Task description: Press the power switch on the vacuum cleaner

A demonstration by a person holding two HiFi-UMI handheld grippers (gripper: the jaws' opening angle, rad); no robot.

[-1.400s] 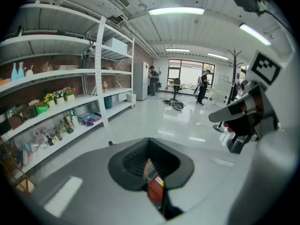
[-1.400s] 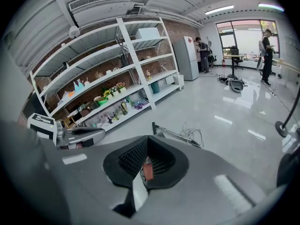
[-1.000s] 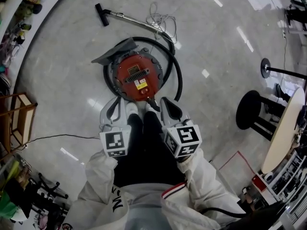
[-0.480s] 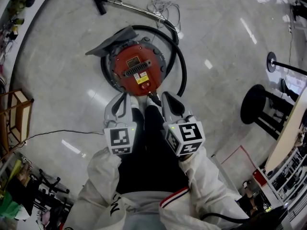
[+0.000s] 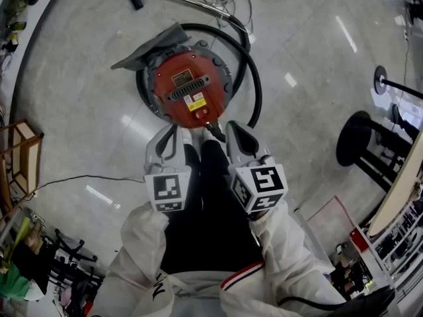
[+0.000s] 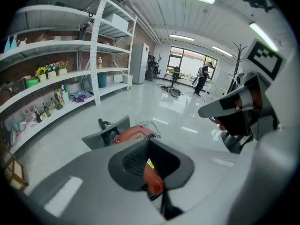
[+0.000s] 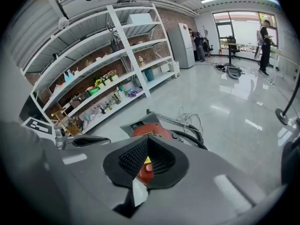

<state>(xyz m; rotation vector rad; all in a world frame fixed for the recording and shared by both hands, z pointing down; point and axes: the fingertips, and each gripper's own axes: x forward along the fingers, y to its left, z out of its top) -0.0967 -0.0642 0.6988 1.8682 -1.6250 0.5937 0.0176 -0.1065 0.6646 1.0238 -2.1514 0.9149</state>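
Fingers (image 6: 129, 159) of left gripper (image 5: 169, 135), right gripper (image 5: 236, 135) together, empty, near vacuum cleaner (image 5: 188, 88)

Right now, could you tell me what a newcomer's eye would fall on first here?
The round red vacuum cleaner on the floor, its black hose curling round it, stands out first. Just below it in the head view, the left tool and right tool point at it, both shut.

Floor (image 5: 73, 98): pale, glossy, reflecting lights.
Stool (image 5: 355, 140): black, round-topped, standing on the floor.
Shelves (image 7: 103, 74): white, carrying bottles and flowers.
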